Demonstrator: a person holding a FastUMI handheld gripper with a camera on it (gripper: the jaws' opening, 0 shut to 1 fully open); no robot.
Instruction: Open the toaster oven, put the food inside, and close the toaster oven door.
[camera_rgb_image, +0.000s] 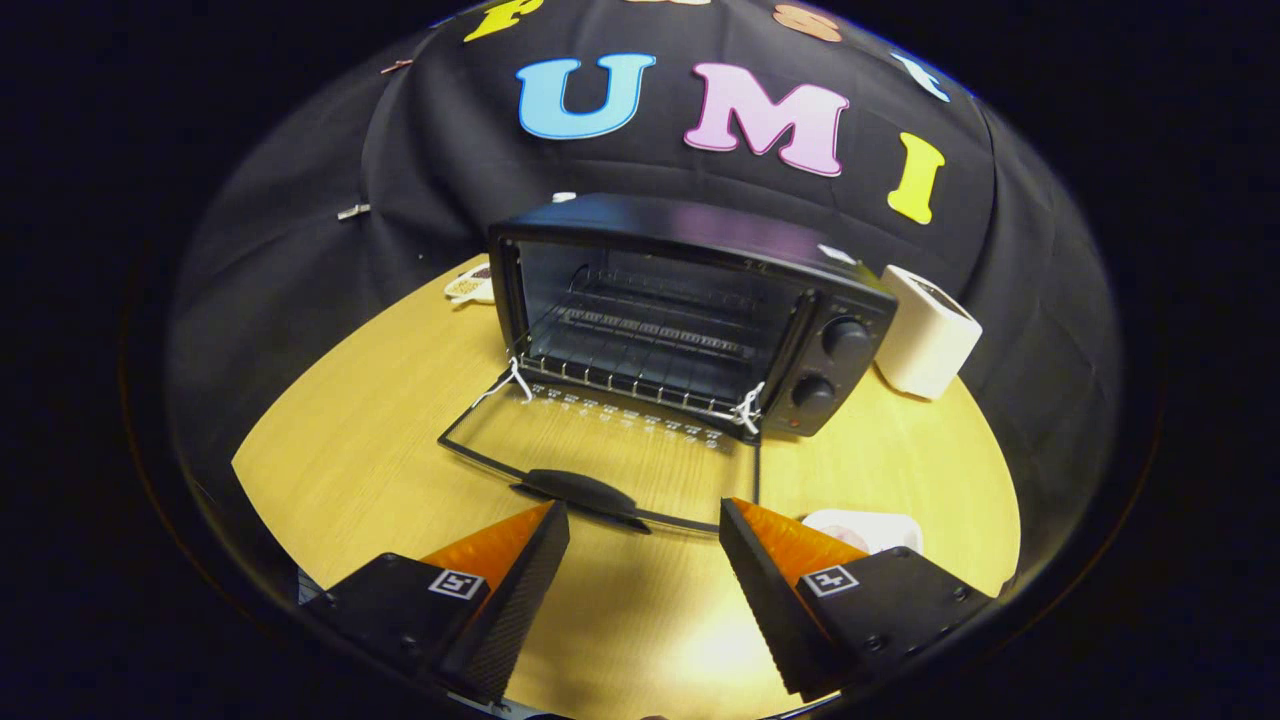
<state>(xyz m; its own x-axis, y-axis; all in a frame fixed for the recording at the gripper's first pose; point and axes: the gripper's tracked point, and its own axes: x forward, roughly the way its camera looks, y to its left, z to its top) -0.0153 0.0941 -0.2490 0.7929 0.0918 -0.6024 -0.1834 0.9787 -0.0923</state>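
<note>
Toaster oven (690, 315) stands on the wooden table (380, 420) at 12 o'clock from the gripper (645, 525), toward the table's far edge, close to the cloth wall behind it. Its glass door (600, 455) is fully dropped and lies flat toward the gripper, the door handle (580, 490) just ahead of the fingertips and between them in line. White cord ties show at both door hinges. The cavity is open, with a wire rack (650, 345) inside and nothing seen resting on it. Two control knobs (830, 365) sit on the oven's panel at 1 o'clock.

A white box-shaped object (928, 343) stands just beside the oven at 2 o'clock. A small dish (470, 285) lies at 11 o'clock by the oven's far corner; its contents cannot be made out. A pale food item (865, 528) lies on the table at 3 o'clock, partly hidden behind one finger.

Open table surface lies at 9 to 10 o'clock of the door and between the fingers.

Gripper is level, pointed straight at the oven mouth, fingers spread wide and holding nothing.
</note>
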